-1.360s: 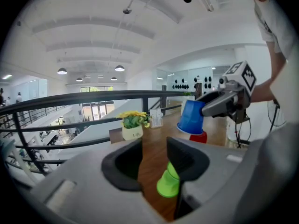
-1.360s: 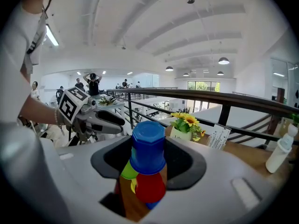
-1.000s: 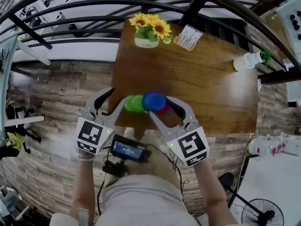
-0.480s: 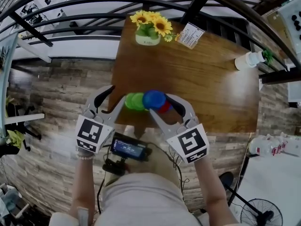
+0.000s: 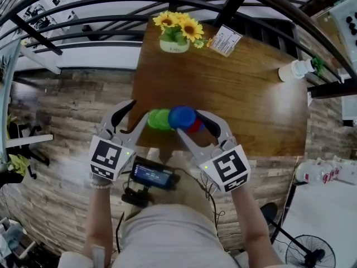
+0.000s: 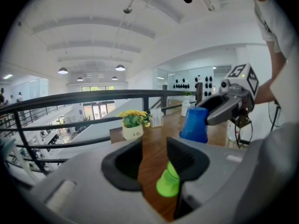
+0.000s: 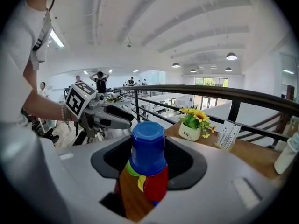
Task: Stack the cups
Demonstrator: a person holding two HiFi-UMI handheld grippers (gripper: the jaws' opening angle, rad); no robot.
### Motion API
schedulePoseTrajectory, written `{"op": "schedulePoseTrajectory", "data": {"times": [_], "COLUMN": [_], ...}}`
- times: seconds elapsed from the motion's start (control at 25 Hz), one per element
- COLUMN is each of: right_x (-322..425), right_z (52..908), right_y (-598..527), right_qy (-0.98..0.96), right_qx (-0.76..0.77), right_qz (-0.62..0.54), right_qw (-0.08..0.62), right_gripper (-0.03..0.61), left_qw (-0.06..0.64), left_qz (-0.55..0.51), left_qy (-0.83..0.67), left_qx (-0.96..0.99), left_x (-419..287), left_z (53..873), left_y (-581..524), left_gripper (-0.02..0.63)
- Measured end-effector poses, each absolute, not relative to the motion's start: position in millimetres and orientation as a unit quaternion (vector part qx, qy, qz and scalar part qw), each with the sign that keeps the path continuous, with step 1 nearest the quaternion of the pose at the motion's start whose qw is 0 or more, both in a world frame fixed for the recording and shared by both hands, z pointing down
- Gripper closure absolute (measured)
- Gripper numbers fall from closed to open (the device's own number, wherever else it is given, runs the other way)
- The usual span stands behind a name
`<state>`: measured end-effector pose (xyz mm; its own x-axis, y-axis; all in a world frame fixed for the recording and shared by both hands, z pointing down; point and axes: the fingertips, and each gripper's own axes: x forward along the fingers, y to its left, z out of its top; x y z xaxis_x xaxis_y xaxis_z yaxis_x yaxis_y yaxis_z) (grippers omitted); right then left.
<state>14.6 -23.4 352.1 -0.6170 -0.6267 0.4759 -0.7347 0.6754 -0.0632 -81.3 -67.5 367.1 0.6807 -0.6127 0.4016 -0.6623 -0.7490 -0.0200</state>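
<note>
Blue cup point(image 7: 147, 148), upturned, seemingly octagonal base

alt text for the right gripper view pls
A blue cup, upside down, sits between the right tool's jaws, above a red cup. Behind: the left tool at left, a flower pot on the table at right.

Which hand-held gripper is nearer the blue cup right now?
Right. The right hand-held gripper grips the blue cup; the left hand-held gripper stands apart, left of it, by the green cup.
</note>
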Motion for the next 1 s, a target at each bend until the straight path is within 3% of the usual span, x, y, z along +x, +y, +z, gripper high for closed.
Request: {"op": "schedulePoseTrajectory", "data": {"times": [0.64, 0.92, 1.0], "right_x": [17.5, 44.9, 54.5], "right_z": [327.1, 300.4, 296.9], "right_y": [-17.4, -13.1, -12.8], "right_qy": [-0.907, -0.9, -0.89], "right_qx": [0.375, 0.413, 0.434], "right_qz": [0.108, 0.082, 0.07], "right_qw": [0.157, 0.113, 0.116], "right_gripper": [0.357, 0.361, 0.405], "left_qw": [0.049, 0.017, 0.019], "left_qz": [0.184, 0.16, 0.15], "left_qy": [-0.35, -0.368, -0.378], "left_qx": [0.917, 0.916, 0.913], "left_x": [-79.4, -82.7, -85.0], "left_z": [351.8, 318.1, 308.0], "left_y": [-66.2, -64.7, -63.3], "left_gripper": [0.462, 0.578, 0.618]}}
